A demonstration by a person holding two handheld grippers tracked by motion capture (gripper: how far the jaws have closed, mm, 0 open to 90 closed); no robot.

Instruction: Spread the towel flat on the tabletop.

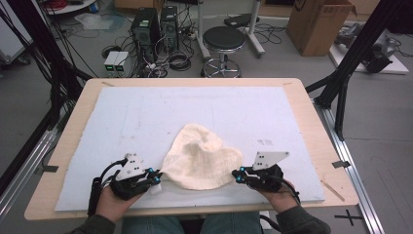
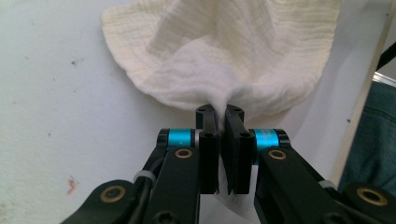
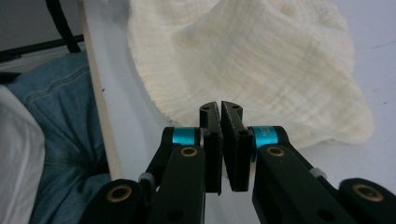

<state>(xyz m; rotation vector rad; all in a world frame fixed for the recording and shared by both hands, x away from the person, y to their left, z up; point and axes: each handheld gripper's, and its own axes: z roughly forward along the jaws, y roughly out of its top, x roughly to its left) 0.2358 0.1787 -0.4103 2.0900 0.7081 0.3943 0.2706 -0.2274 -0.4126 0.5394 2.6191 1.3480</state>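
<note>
A cream, crinkled cloth (image 1: 202, 158) lies bunched on the pale blue mat, humped in its middle. My left gripper (image 1: 157, 178) sits at the cloth's near left edge. In the left gripper view it (image 2: 222, 112) is shut on a pinch of cloth (image 2: 219, 51), whose folds run down into the jaws. My right gripper (image 1: 237, 174) is at the cloth's near right edge. In the right gripper view it (image 3: 220, 106) is shut, its tips over the hem of the cloth (image 3: 261, 60), which passes between them.
The blue mat (image 1: 146, 112) covers most of the wooden table (image 1: 316, 141). The person's jeans (image 3: 60, 121) are close to the table's near edge. A stool (image 1: 223, 41), computer towers (image 1: 146, 29) and a cardboard box (image 1: 319, 22) stand on the floor beyond.
</note>
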